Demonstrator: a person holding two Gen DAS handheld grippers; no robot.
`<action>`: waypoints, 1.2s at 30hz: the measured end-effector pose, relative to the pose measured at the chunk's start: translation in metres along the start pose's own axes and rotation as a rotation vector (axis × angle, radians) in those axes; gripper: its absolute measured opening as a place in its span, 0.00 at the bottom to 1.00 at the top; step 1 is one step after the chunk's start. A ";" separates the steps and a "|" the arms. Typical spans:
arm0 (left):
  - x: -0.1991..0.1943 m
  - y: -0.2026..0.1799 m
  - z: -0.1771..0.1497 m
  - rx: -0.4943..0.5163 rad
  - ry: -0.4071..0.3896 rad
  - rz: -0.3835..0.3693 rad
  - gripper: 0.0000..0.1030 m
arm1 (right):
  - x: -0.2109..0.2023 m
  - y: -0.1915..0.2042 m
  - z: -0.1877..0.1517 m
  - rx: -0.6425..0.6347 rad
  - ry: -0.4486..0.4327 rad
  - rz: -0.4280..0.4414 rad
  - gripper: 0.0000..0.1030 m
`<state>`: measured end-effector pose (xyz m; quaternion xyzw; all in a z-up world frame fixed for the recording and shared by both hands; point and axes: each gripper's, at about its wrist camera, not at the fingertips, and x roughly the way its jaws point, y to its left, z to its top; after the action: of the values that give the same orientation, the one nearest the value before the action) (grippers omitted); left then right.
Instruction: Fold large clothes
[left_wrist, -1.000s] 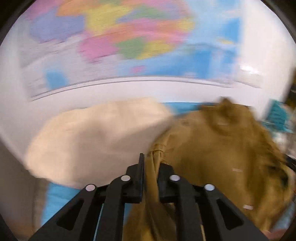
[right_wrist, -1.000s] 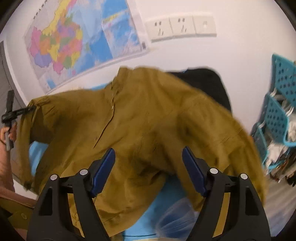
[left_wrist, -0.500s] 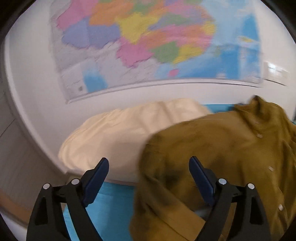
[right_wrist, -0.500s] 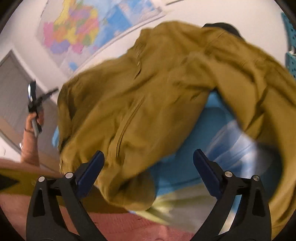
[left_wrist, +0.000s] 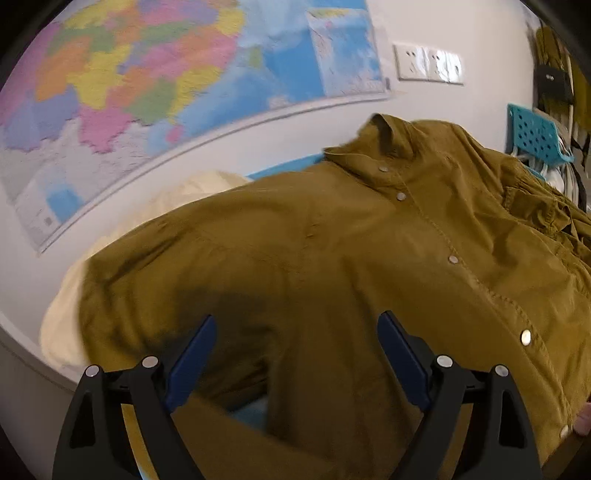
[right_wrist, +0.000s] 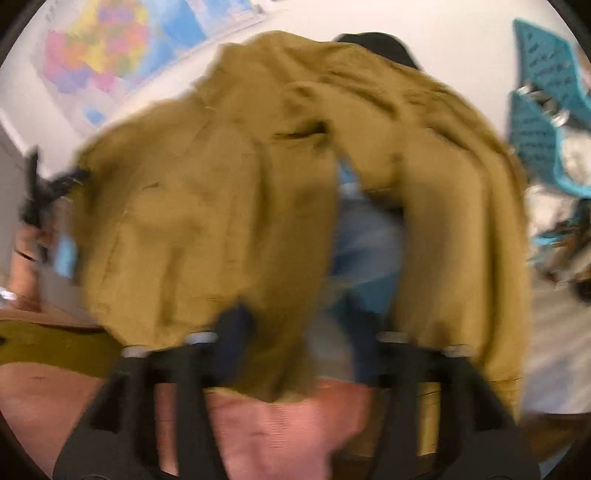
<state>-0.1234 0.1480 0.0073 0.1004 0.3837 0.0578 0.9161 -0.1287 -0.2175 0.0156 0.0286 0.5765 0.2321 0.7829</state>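
An olive-brown jacket (left_wrist: 332, 258) with metal snaps lies spread front up on the blue sheet (left_wrist: 284, 166), its collar toward the wall. My left gripper (left_wrist: 295, 319) hovers open over the jacket's shoulder and sleeve, with nothing pinched between its blue pads. The right wrist view is blurred. There the jacket (right_wrist: 184, 221) fills the middle and a fold of its lower edge hangs between the jaws of my right gripper (right_wrist: 295, 314), which are closing. A gap still shows beside the right pad.
A cream pillow (left_wrist: 62, 314) lies behind the jacket at the left, under a wall map (left_wrist: 129, 92) and sockets (left_wrist: 428, 68). Teal baskets (right_wrist: 543, 92) stand at the right. A black garment (right_wrist: 376, 40) lies behind the jacket. Pink cloth (right_wrist: 277, 435) is nearest.
My left gripper let go of the jacket's sleeve, opened wide and swung over the jacket, which dropped flat. My right gripper came down to the lower edge and its jaws narrowed.
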 end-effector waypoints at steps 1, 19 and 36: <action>0.005 -0.004 0.005 0.012 -0.002 0.010 0.83 | -0.011 0.004 0.013 -0.024 -0.047 -0.033 0.62; 0.184 -0.043 0.122 0.158 0.106 0.104 0.54 | 0.206 0.140 0.250 -0.561 -0.113 -0.255 0.57; 0.173 0.025 0.148 -0.055 0.001 -0.124 0.71 | 0.175 0.108 0.310 -0.354 -0.258 -0.081 0.03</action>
<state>0.1028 0.1830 -0.0055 0.0509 0.3878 0.0114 0.9203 0.1599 0.0172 -0.0030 -0.1027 0.4227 0.2926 0.8516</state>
